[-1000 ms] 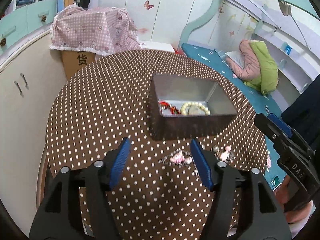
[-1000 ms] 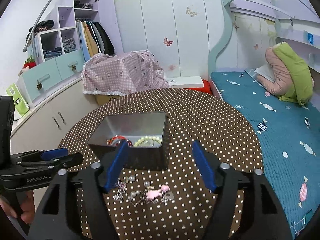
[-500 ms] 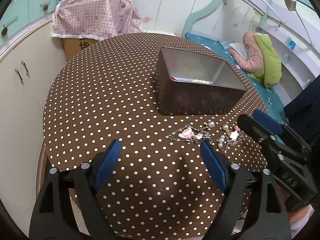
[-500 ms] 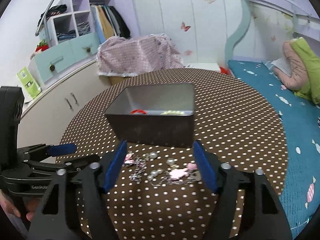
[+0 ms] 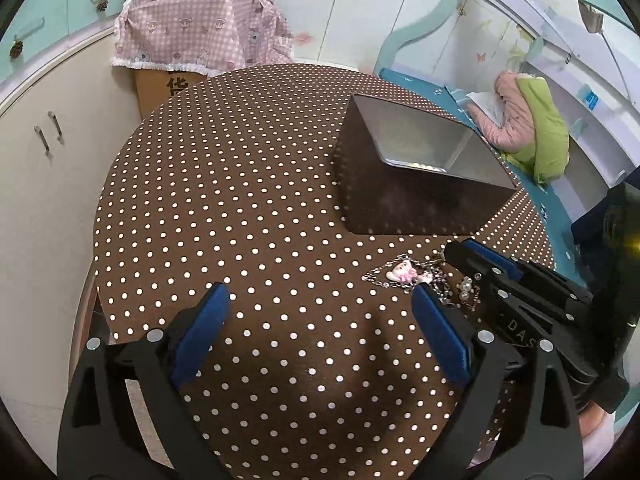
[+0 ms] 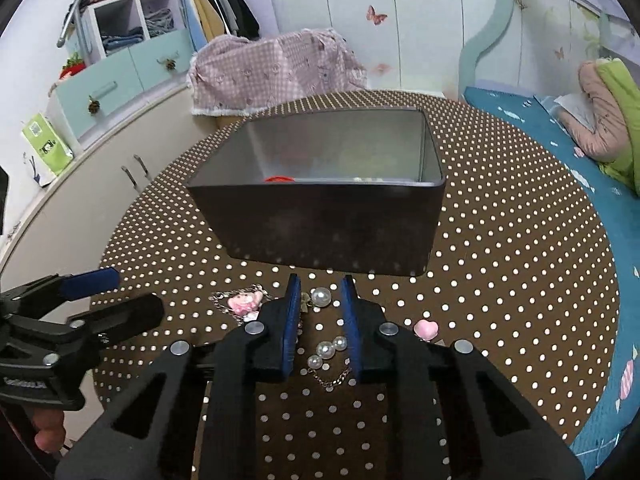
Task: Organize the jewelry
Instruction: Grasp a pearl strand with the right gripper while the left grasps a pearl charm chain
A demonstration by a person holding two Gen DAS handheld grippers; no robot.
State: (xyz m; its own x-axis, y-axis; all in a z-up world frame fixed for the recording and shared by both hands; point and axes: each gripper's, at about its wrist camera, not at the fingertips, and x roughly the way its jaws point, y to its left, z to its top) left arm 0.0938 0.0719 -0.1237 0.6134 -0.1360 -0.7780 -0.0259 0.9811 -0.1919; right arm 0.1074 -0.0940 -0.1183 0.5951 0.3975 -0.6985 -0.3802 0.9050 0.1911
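Observation:
A dark metal tin (image 6: 328, 236) (image 5: 420, 196) stands on the round dotted table (image 5: 240, 200); a red piece (image 6: 280, 179) and pearls show inside. In front of it lies a chain necklace with pearls (image 6: 328, 350) (image 5: 466, 286), a pink charm (image 6: 244, 301) (image 5: 404, 272) and a pink heart (image 6: 426, 328). My right gripper (image 6: 320, 292) is low over the necklace, jaws narrowed to a small gap with a pearl (image 6: 321, 297) between the tips, not clamped. My left gripper (image 5: 320, 316) is wide open and empty, just left of the necklace.
A pink checked cloth covers a box (image 5: 200, 36) behind the table. White cabinets (image 5: 40, 160) stand left. A bed with a blue cover (image 6: 580, 160) and a pink-green coat (image 6: 608, 116) lies right. The table edge is near me.
My right gripper has dropped onto the necklace and its jaws have closed from wide to a narrow gap. My left gripper has drawn back toward the table's near edge, still open.

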